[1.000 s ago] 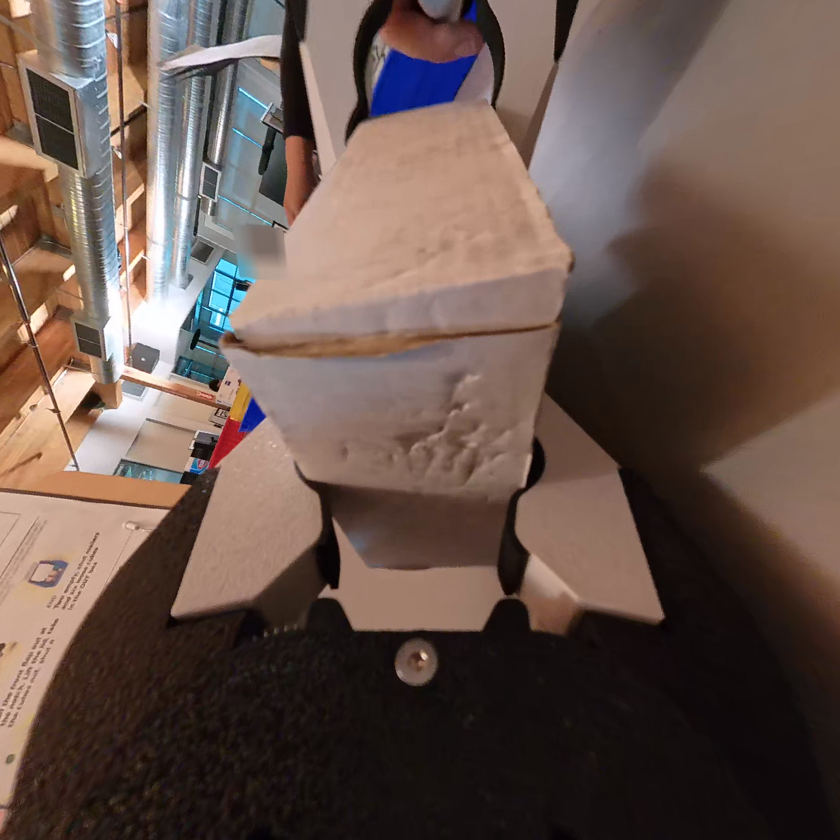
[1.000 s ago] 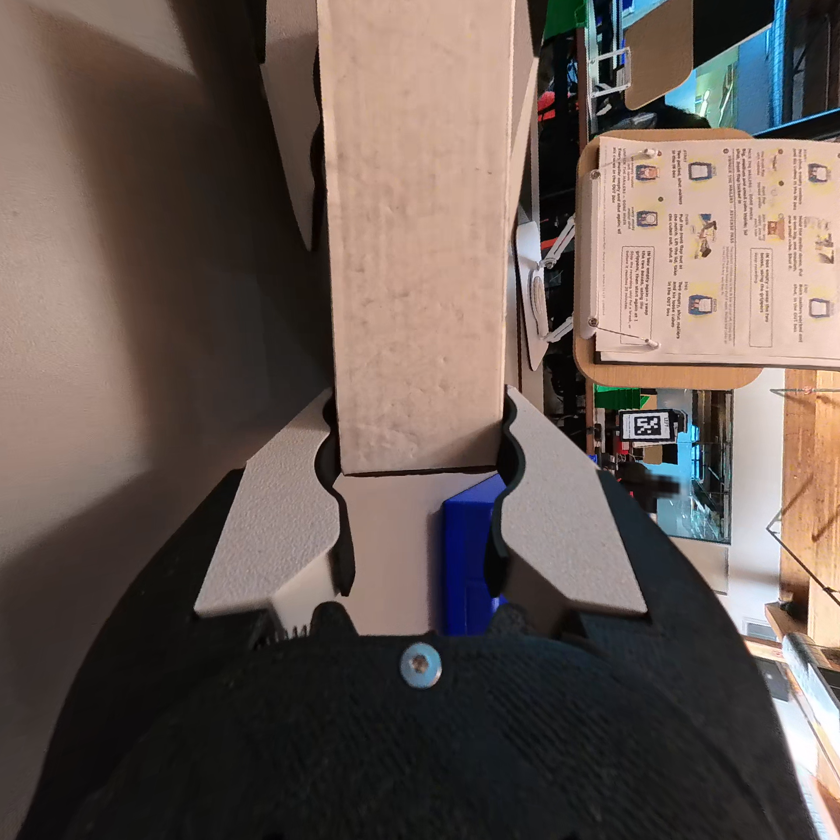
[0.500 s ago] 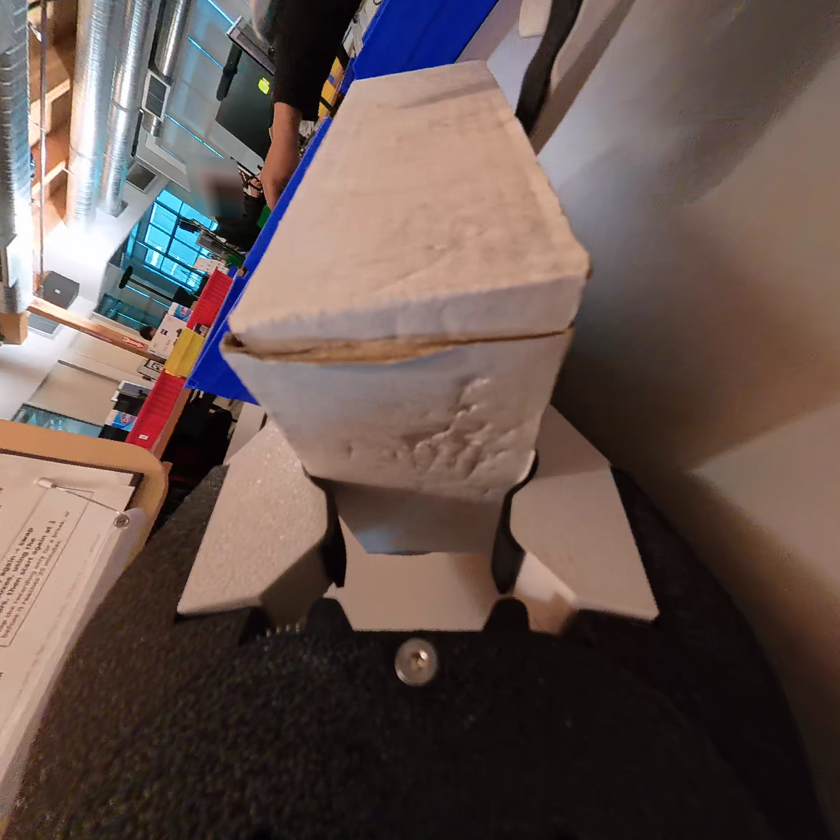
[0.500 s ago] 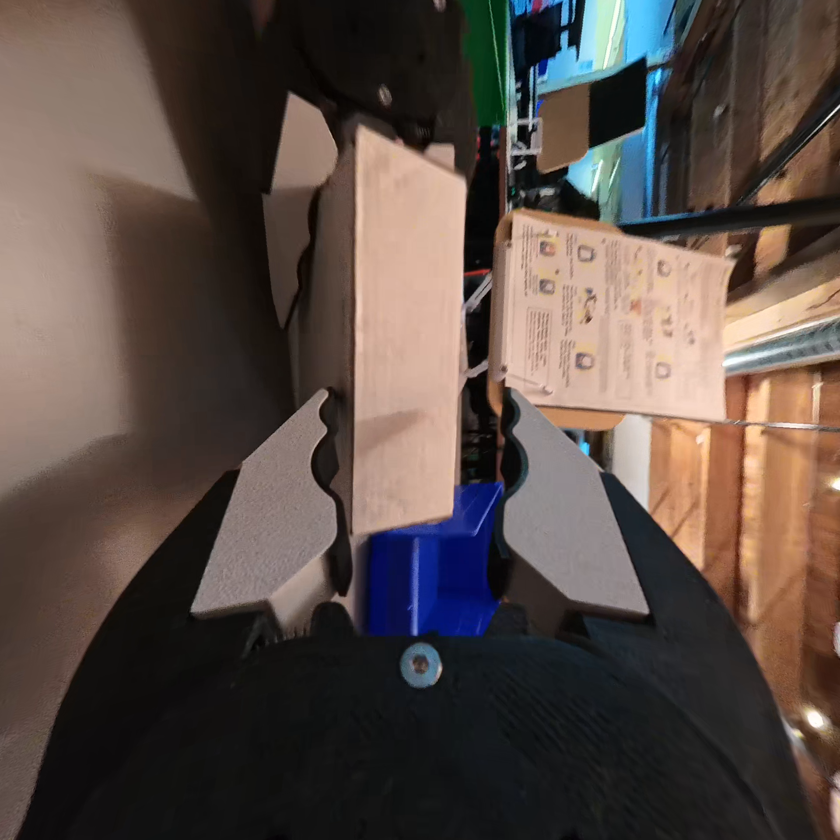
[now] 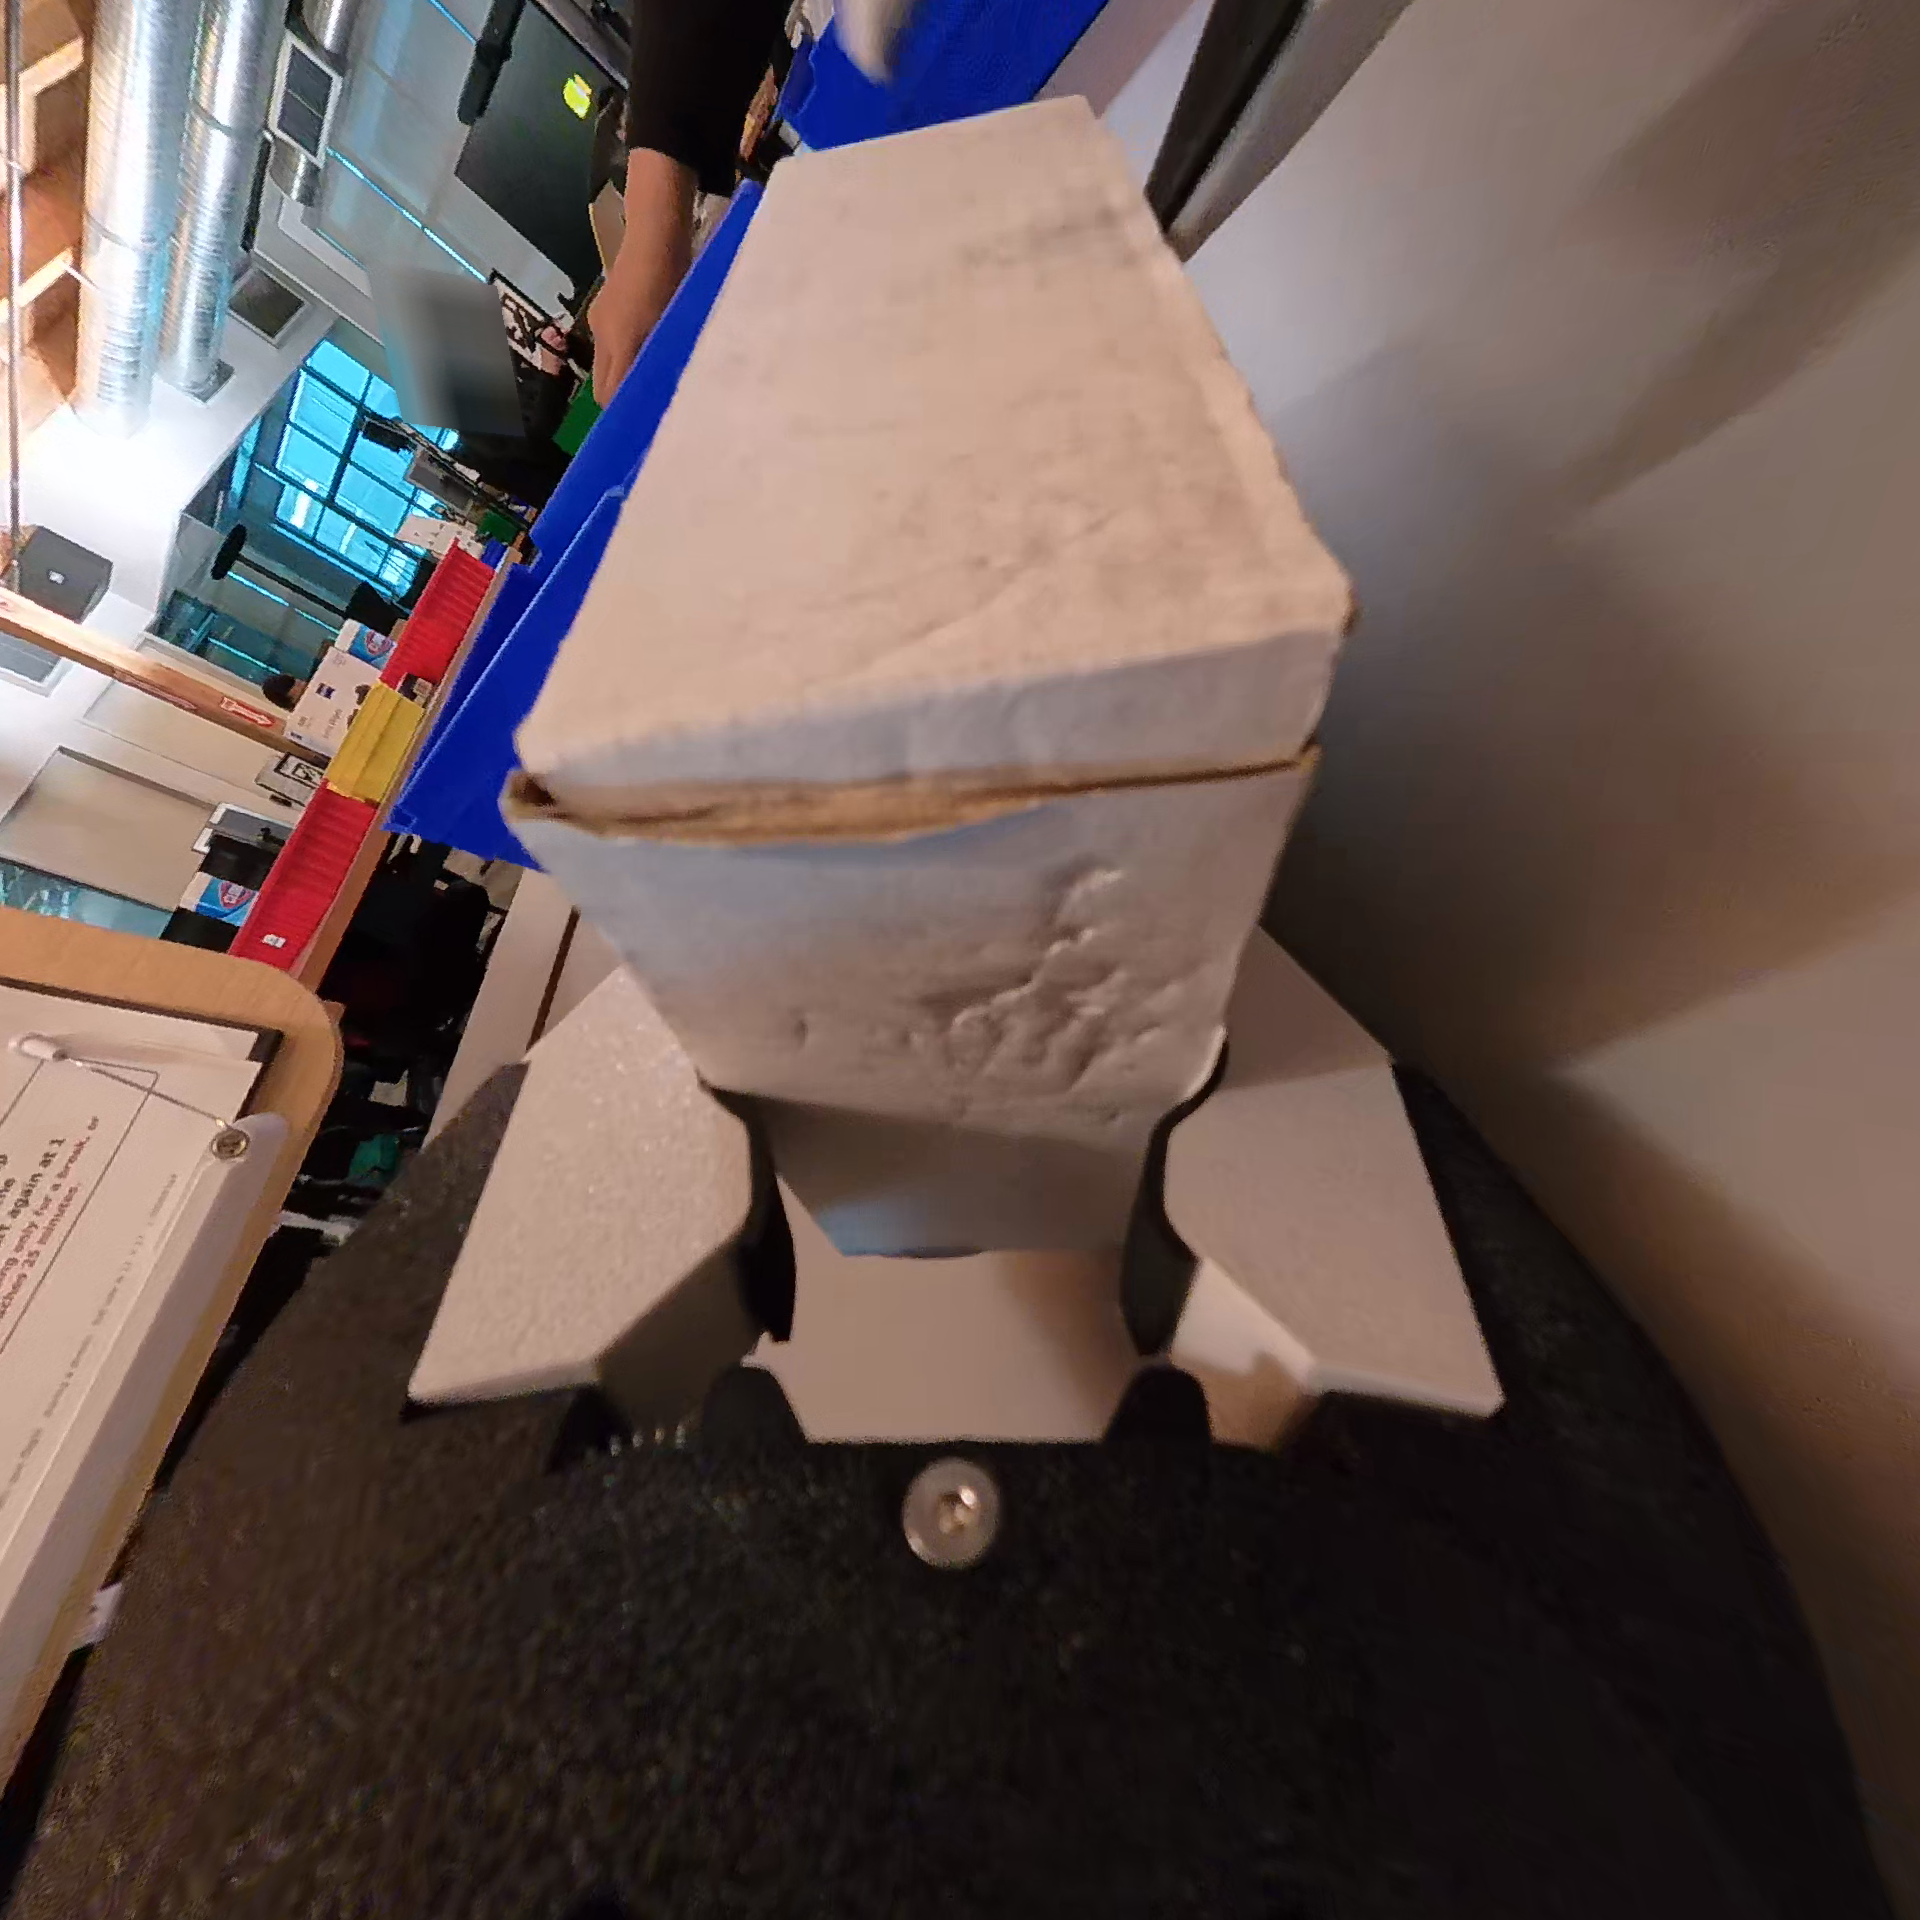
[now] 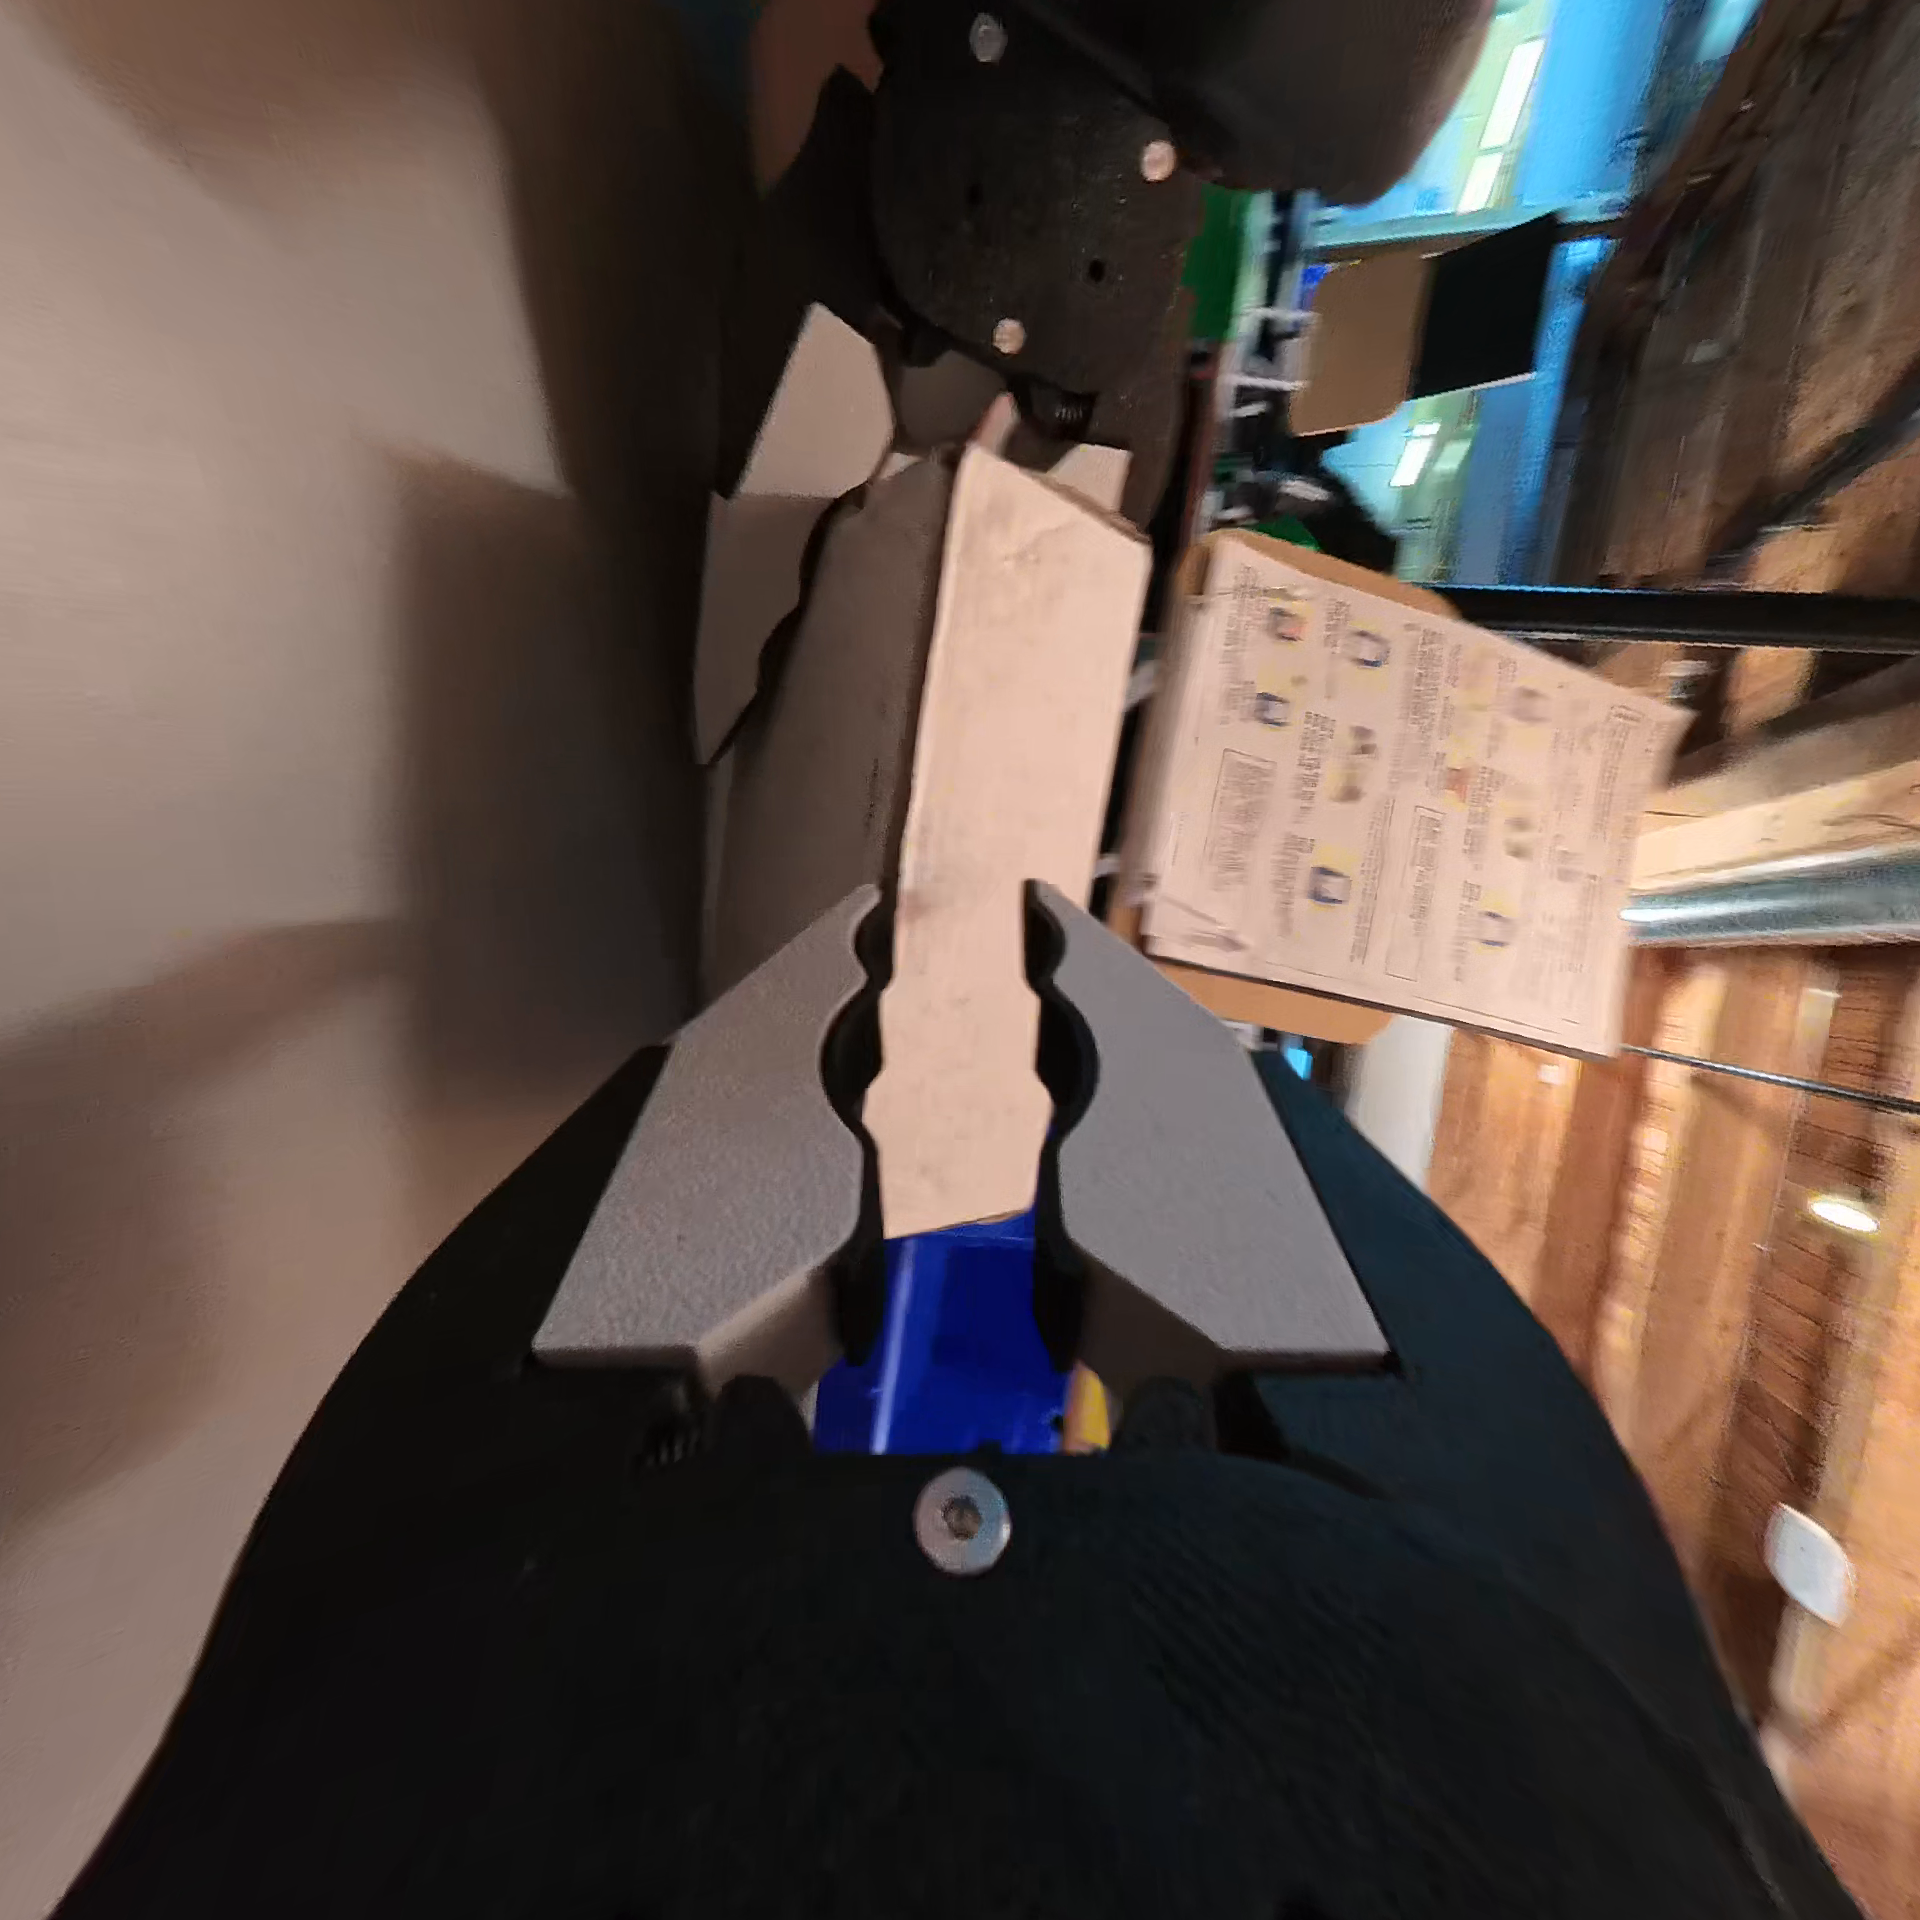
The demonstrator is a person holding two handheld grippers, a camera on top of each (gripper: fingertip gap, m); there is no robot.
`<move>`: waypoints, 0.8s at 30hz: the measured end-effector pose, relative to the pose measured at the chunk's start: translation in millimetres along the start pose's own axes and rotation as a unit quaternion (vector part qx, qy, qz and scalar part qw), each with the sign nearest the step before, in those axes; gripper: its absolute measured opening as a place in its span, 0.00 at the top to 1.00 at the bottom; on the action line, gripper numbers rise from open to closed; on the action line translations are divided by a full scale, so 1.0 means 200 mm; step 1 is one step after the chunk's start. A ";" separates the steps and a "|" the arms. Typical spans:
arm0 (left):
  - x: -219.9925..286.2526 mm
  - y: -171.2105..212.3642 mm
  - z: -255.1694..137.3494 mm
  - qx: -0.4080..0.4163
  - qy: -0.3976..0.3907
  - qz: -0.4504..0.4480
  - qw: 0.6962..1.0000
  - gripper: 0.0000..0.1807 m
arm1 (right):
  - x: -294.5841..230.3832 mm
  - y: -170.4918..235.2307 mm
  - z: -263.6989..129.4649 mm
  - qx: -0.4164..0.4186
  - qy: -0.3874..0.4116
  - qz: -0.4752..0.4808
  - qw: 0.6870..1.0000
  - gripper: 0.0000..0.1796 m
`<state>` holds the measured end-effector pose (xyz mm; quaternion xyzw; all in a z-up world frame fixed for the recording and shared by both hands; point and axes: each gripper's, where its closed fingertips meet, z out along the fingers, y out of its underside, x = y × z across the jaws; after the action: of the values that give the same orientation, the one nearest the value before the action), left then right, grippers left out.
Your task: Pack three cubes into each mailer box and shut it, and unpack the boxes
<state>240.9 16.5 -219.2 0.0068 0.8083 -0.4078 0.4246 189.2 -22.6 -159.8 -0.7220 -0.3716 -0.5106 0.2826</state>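
A white mailer box (image 5: 935, 520), closed with a dented end, fills the left wrist view. My left gripper (image 5: 956, 1101) is shut on its near end and holds it in the air. In the right wrist view the same box (image 6: 1008, 727) runs away from me to the left gripper (image 6: 1039, 260) at its far end. My right gripper (image 6: 954, 894) has its jaws partly apart with a narrow gap. The box lies just behind its fingertips, and they do not pinch it. No cubes are visible.
A blue bin (image 5: 582, 582) lies beyond the box and also shows under the right gripper (image 6: 935, 1351). A pale grey surface (image 5: 1558, 520) runs along one side. An instruction board (image 6: 1403, 810) stands nearby, as do red and yellow bins (image 5: 343, 831) and a person's arm (image 5: 644, 208).
My right gripper let go of the box's end, drew back, and its jaws have since narrowed. The left gripper kept its hold and swung the box toward the blue bin.
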 end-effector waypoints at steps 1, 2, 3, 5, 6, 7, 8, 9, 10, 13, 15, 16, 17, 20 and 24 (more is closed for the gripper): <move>0.00 0.01 0.00 -0.003 0.001 -0.004 1.000 0.58 | 0.04 0.00 0.00 0.003 0.035 -0.007 0.999 0.81; -0.01 0.02 0.00 -0.005 0.003 -0.009 1.000 0.58 | 0.05 0.00 0.01 0.007 0.059 -0.013 0.998 0.79; -0.01 0.02 0.00 -0.008 0.006 -0.014 1.000 0.58 | 0.05 0.00 0.01 0.010 0.069 -0.014 0.997 0.81; -0.01 0.03 0.00 -0.013 0.015 -0.026 0.999 0.58 | 0.04 0.00 0.03 0.016 0.078 -0.009 0.997 0.88; -0.01 0.04 0.00 -0.015 0.020 -0.031 0.999 0.58 | 0.04 0.00 0.03 0.019 0.091 -0.012 0.996 0.89; -0.01 0.04 0.00 -0.017 0.024 -0.036 0.999 0.58 | 0.04 0.01 0.04 0.018 0.102 -0.023 0.994 0.90; -0.01 0.04 0.00 -0.018 0.029 -0.042 0.999 0.59 | 0.05 0.01 0.05 0.013 0.114 -0.036 0.993 0.92; -0.01 0.05 0.00 -0.020 0.034 -0.049 0.998 0.59 | 0.04 0.01 0.06 0.004 0.120 -0.050 0.992 0.95; -0.01 0.05 0.01 -0.025 0.037 -0.057 0.997 0.59 | 0.04 0.02 0.07 -0.009 0.123 -0.058 0.991 0.99; -0.02 0.07 0.02 -0.037 0.046 -0.075 0.995 0.59 | 0.08 0.04 0.07 -0.034 0.131 -0.054 0.989 1.00; -0.01 0.07 0.03 -0.038 0.050 -0.068 0.996 0.59 | 0.18 0.05 0.04 -0.032 0.175 -0.023 0.984 1.00; 0.00 0.06 0.03 -0.035 0.046 -0.058 0.997 0.59 | 0.25 0.05 0.01 -0.028 0.211 -0.001 0.977 0.99; -0.01 0.06 0.03 -0.036 0.043 -0.058 0.997 0.59 | 0.27 0.05 0.01 -0.023 0.201 0.024 0.979 0.99; -0.01 0.06 0.03 -0.036 0.041 -0.061 0.997 0.59 | 0.27 0.05 0.01 -0.006 0.164 0.044 0.986 0.98; 0.00 0.03 0.02 -0.021 0.029 -0.023 0.999 0.59 | 0.22 0.13 0.02 -0.038 0.145 0.018 0.989 0.90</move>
<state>246.2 19.0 -224.0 -0.0089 0.8288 -0.4000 0.3912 221.3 -23.5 -119.6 -0.6572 -0.2942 -0.6185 0.3146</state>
